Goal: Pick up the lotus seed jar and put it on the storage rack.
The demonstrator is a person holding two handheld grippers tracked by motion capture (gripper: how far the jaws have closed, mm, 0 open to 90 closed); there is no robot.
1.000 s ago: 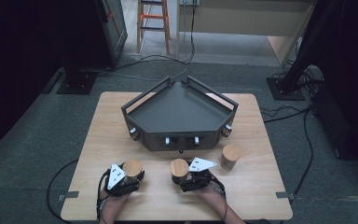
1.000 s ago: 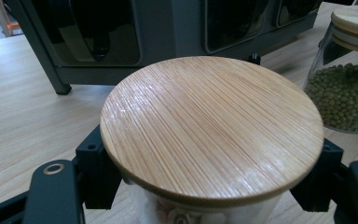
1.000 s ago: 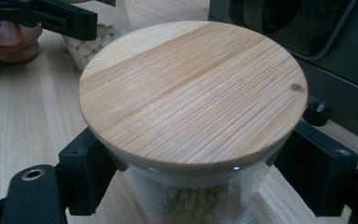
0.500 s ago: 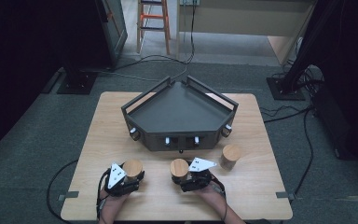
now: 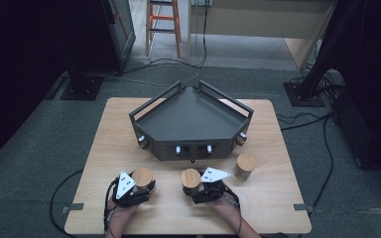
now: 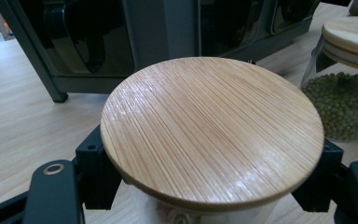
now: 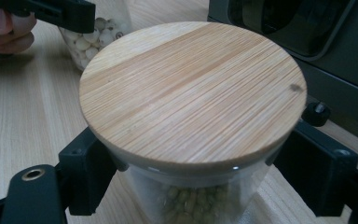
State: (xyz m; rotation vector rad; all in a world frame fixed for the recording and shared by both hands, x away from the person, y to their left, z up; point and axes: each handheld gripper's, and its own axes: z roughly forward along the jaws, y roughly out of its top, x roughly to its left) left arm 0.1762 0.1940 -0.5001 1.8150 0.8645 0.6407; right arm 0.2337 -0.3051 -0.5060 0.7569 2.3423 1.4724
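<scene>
Three glass jars with round bamboo lids stand on the wooden table (image 5: 278,198) in front of a dark tray (image 5: 193,119). My left gripper (image 5: 140,183) (image 6: 209,186) is shut on the left jar (image 5: 143,175) (image 6: 212,126), its black jaws pressed against the glass just under the lid; the jar holds white pieces. My right gripper (image 5: 194,184) (image 7: 200,179) is shut the same way on the middle jar (image 5: 191,176) (image 7: 191,88), which holds green beans. Both jars rest on the table. The third jar (image 5: 245,166) stands apart at the right.
The tray's front wall with its knobs (image 5: 193,149) is close behind both held jars. The person's hands (image 5: 124,218) come in at the near table edge. Cables trail off the table to the left and right. Bare tabletop lies around the jars.
</scene>
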